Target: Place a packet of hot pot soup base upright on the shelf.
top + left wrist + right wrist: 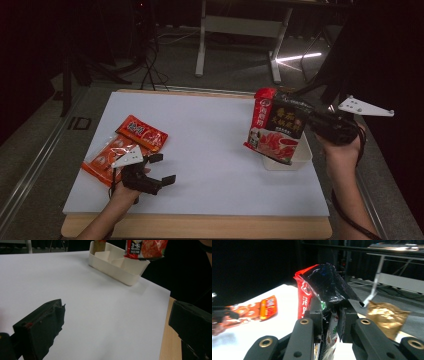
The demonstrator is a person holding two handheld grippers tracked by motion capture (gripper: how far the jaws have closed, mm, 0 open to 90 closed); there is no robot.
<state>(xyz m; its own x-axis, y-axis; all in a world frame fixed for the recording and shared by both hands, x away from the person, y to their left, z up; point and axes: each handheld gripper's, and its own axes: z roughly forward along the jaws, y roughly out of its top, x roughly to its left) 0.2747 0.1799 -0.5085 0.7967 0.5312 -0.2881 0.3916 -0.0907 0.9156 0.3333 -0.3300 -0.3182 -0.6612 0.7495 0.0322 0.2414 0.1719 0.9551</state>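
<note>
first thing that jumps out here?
The big black-and-red sauce packet, clamped in the right claw and hanging in the air over the white divided bin at the table's right side. Next, the two orange-red packets lying overlapped on the white sheet at the left, with the left claw open right beside them.

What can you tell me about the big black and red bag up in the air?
The black and red bag is a shiny, crinkly foil pouch with a red strip down one side, pale writing on a black panel and a red food picture lower down. The right gripper pinches it near its top edge, jaws shut on it, and it hangs tilted above the white bin at the table's right side. In the left gripper view its bottom edge hangs just above the bin's dividers; I can't tell whether it touches them.
</note>
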